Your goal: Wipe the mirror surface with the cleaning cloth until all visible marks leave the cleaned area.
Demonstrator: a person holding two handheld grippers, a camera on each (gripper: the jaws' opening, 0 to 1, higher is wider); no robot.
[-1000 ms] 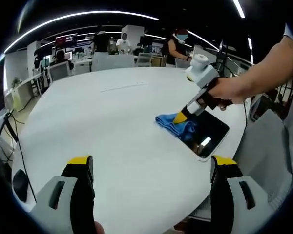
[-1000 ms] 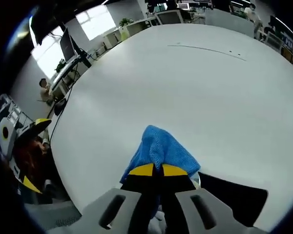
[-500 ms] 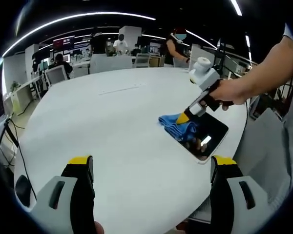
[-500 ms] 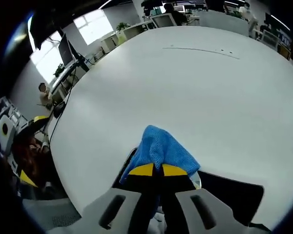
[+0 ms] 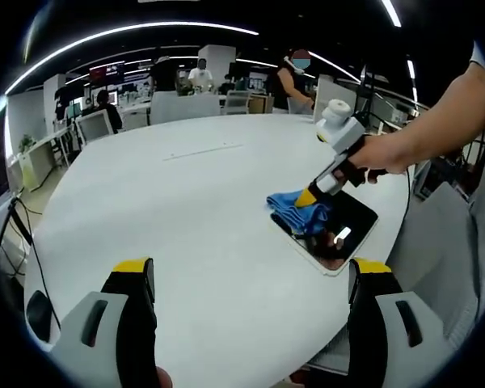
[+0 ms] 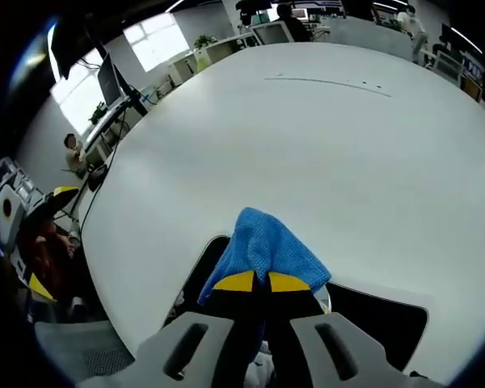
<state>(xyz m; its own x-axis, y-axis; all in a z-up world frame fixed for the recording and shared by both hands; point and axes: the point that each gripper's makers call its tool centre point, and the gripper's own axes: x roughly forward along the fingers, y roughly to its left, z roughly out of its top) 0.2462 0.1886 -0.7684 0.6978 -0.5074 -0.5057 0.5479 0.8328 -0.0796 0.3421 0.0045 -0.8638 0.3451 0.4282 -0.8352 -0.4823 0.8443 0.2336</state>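
Left hand-held gripper (image 5: 246, 279) is held wide open and empty above the white desk (image 5: 170, 202). Right hand-held gripper (image 6: 254, 281) is clamped on the blue cleaning cloth (image 6: 263, 246), pressed on the mirror (image 5: 335, 230) near the desk edge. Soft, light cloth is best pinched by a bunched fold; the mirror is judged fragile and slippery.

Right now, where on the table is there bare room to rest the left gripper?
The white table is bare from the mirror across to its far edge and toward the left gripper. It is crowded only at the mirror, where the right gripper presses the blue cloth.
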